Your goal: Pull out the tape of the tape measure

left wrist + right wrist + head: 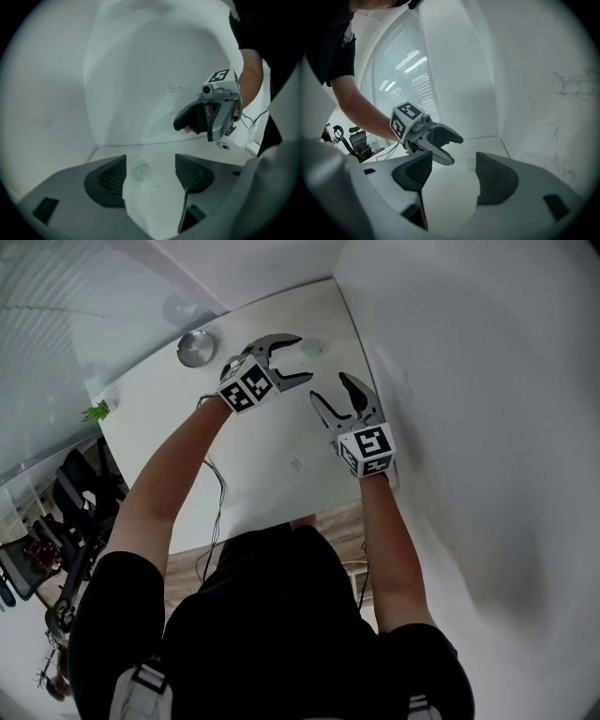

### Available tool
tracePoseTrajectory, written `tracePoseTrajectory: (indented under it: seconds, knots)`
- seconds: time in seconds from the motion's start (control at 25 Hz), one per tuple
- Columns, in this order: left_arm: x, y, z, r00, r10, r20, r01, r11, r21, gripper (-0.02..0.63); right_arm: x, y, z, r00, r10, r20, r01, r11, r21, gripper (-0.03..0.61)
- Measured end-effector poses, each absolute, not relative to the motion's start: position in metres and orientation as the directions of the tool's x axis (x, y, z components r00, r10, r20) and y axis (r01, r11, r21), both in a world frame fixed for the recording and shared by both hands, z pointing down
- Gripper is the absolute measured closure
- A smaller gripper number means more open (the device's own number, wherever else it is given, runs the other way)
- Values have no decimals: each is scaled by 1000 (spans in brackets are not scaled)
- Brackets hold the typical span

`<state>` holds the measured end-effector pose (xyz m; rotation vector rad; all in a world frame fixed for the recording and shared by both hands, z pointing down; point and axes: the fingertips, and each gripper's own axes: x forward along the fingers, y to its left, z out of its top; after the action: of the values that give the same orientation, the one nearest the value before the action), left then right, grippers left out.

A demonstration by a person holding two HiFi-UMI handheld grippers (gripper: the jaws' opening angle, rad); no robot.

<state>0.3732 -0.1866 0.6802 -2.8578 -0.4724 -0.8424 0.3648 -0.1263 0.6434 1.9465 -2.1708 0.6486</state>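
A small round pale-green tape measure (314,348) lies on the white table (272,446) near the far corner by the wall. My left gripper (302,357) hovers just left of it, jaws wide apart and empty. In the left gripper view the tape measure (139,172) sits on the table ahead, between the two pads but apart from them. My right gripper (328,387) stands open and empty a little nearer than the tape measure. In the right gripper view the tape measure (470,163) shows beyond the jaws, with the left gripper (438,138) to its left.
A metal bowl (196,349) and a small green plant (97,411) stand at the table's far left. White walls close the far and right sides. A thin cable (217,493) hangs over the near edge. Chairs and gear stand on the floor at the left.
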Motion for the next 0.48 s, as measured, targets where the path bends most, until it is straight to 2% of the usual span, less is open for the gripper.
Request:
tracePoseTrajectory:
  seconds: [0.48]
  knots:
    - [395,-200,722,714,318,624,427,-904,-29,281,369,-137,663,-158,-900,405,-969,62,-241,305]
